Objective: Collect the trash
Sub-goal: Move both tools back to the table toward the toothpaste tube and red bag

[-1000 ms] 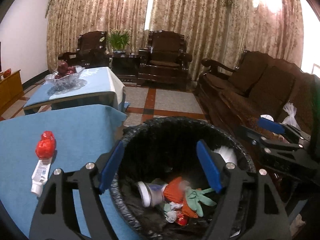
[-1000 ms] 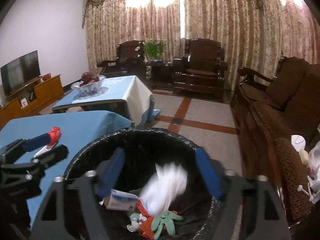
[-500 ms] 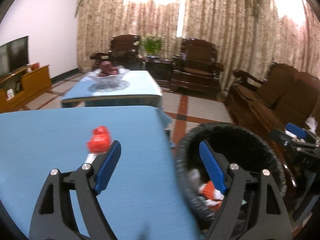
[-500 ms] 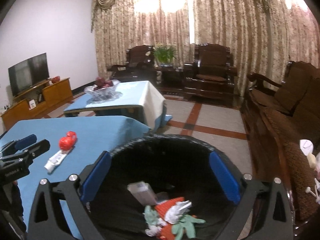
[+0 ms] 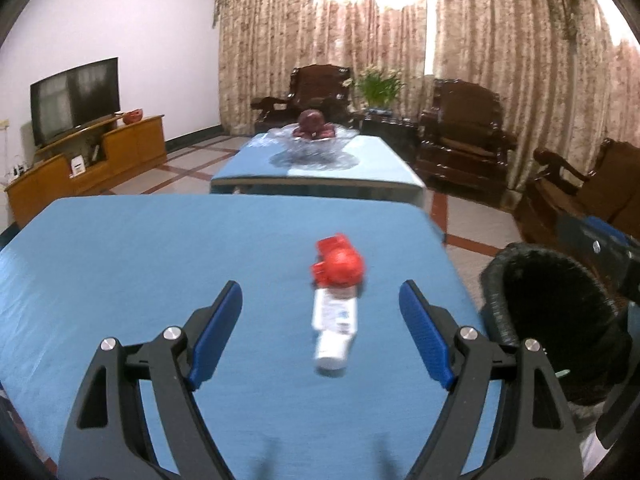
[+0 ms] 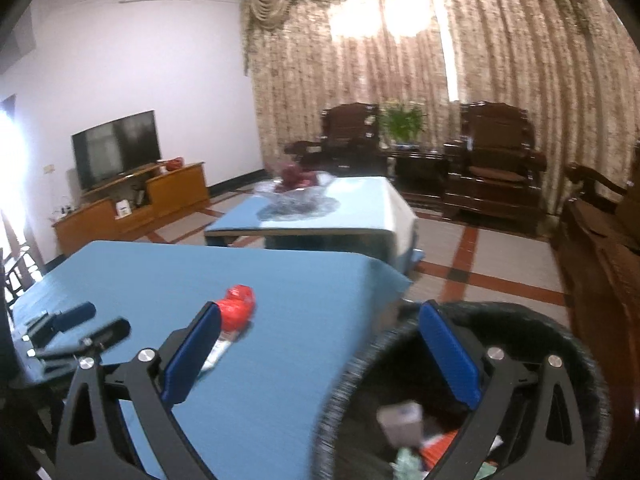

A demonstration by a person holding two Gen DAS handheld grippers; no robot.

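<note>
Left tool (image 5: 320,322) open, empty, above white tube (image 5: 335,326) on blue table (image 5: 140,264); right tool (image 6: 320,354) open, empty, beside bin (image 6: 592,360).

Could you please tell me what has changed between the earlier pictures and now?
Both grippers swung from above the trash bin toward the blue table. The left gripper now frames the white tube and red wrapper; the right gripper opened wider. Tube and wrapper stayed put; nothing is held.

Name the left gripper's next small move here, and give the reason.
Probably ease the left gripper forward and down to straddle the white squeeze tube lying on the blue tablecloth: it sits framed between open, empty jaws, not yet touched.
</note>
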